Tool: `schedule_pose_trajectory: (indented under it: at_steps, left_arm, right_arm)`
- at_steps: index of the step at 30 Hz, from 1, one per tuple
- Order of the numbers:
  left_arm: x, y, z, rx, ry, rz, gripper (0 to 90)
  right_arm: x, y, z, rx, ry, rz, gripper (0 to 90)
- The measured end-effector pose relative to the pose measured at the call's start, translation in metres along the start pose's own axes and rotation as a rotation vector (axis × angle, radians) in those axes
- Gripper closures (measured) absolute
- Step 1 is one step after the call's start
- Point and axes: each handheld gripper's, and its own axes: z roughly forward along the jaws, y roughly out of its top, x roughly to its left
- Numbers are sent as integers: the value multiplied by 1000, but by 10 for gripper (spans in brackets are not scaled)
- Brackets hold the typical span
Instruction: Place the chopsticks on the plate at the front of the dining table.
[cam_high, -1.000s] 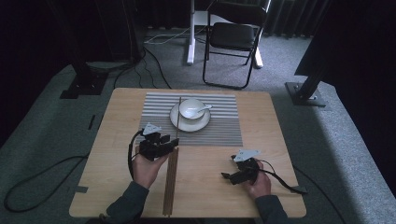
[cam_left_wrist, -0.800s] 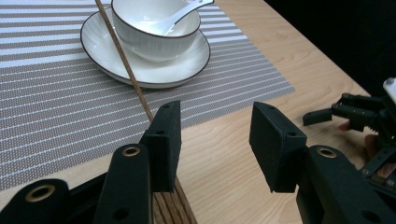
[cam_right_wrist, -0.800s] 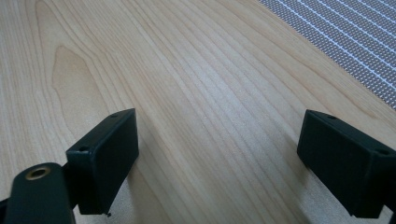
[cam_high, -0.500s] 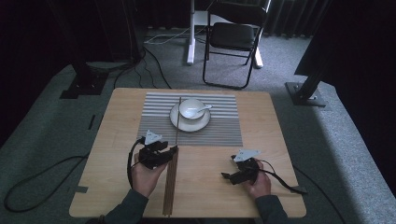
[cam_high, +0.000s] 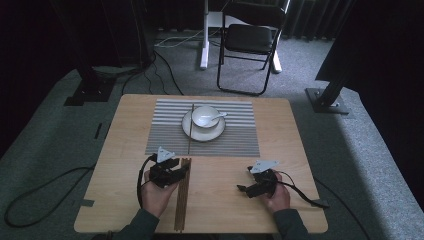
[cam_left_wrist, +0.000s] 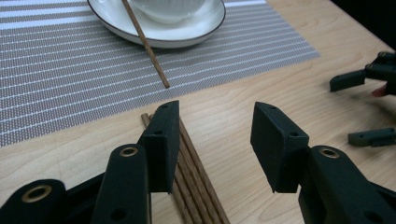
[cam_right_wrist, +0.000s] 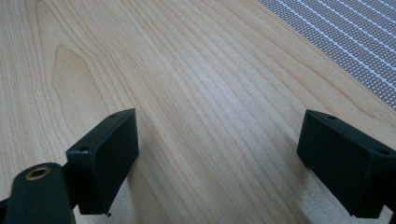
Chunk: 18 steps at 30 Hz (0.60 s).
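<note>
Several dark brown chopsticks, thin and straight, lie bundled just below the placemat. My left gripper has its jaws released around them; my right gripper also gapes, holding nothing.

Chopstick bundle partly behind jaws

a placemat lies on the far middle of the table. on the mat sits a plate, and in the plate a bowl with a spoon in it. one chopstick leans over the plate's left rim, its near end down on the mat. a bundle of chopsticks lies on the bare wood in front of the mat, left of the middle, running toward the near edge. the left gripper rests just left of the bundle, one jaw over it; the right gripper lies well apart to the right. behind the table stands a chair.
</note>
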Motion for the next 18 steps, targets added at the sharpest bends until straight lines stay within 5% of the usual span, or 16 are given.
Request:
schedule_pose_trajectory:
  at_steps: [18]
  left_arm:
    - [1,-24,11,76,19,7,530]
  right_arm:
    - [0,0,0,0,0,-1,119]
